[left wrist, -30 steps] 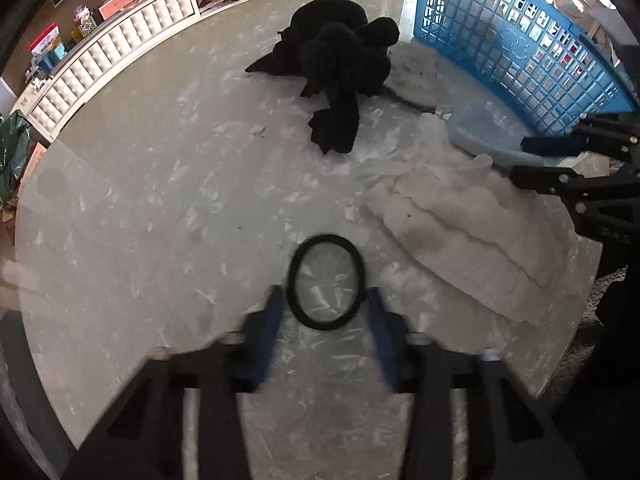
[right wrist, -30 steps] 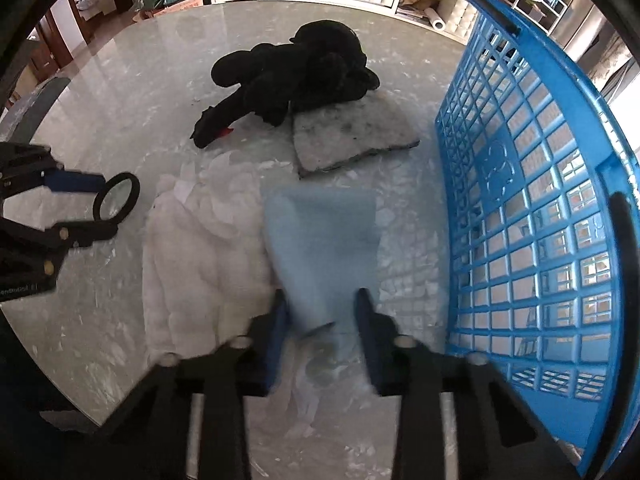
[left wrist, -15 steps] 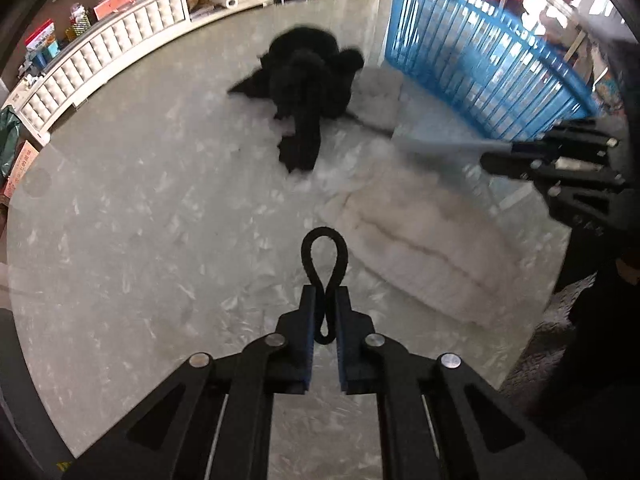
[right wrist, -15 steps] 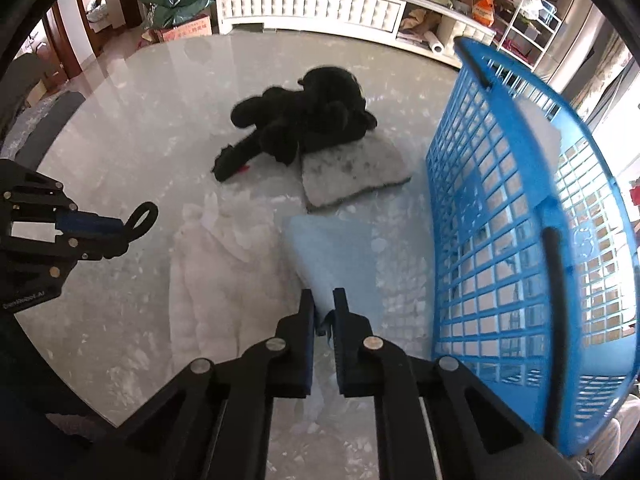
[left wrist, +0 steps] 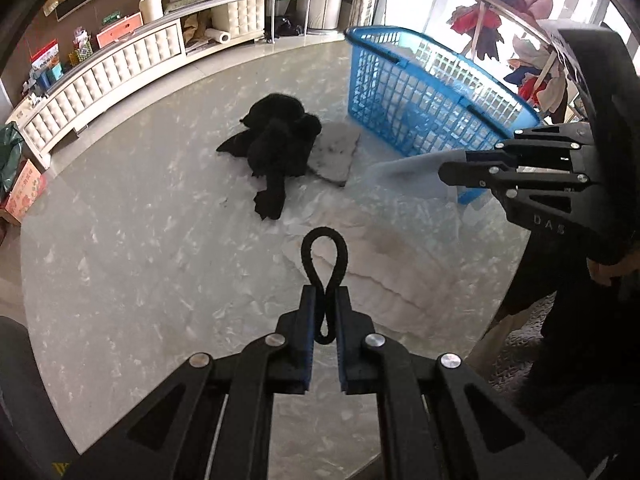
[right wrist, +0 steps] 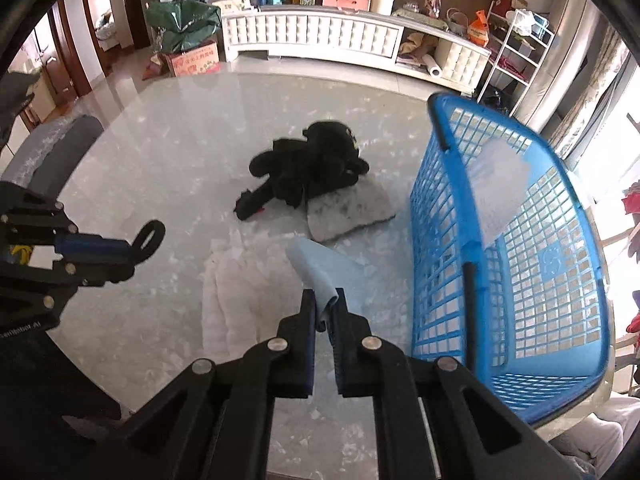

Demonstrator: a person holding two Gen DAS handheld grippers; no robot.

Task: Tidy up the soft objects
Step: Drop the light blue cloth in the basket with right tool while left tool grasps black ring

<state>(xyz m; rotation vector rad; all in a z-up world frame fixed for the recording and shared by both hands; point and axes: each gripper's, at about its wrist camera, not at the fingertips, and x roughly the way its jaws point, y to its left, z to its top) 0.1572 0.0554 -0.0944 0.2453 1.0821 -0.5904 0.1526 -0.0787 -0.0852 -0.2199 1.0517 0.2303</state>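
My left gripper (left wrist: 325,304) is shut on a black hair tie (left wrist: 324,256), squeezed into a loop and held above the table; it also shows in the right wrist view (right wrist: 149,238). My right gripper (right wrist: 325,304) is shut on a light blue cloth (right wrist: 320,276), lifted off the table; it also shows in the left wrist view (left wrist: 412,168). A blue basket (right wrist: 520,280) stands at the right with a white item inside. A black plush toy (left wrist: 280,148), a grey pad (left wrist: 334,154) and a white fluffy cloth (left wrist: 384,272) lie on the marble table (left wrist: 120,240).
A white cabinet (right wrist: 320,36) with boxes and bottles runs along the far wall. A grey chair back (right wrist: 52,160) stands at the table's left edge. A clothes rack (left wrist: 500,12) stands behind the basket. The table's near edge is close below both grippers.
Both grippers shut, the left on the hair tie and the right on the blue cloth, and both rose well above the table with them.
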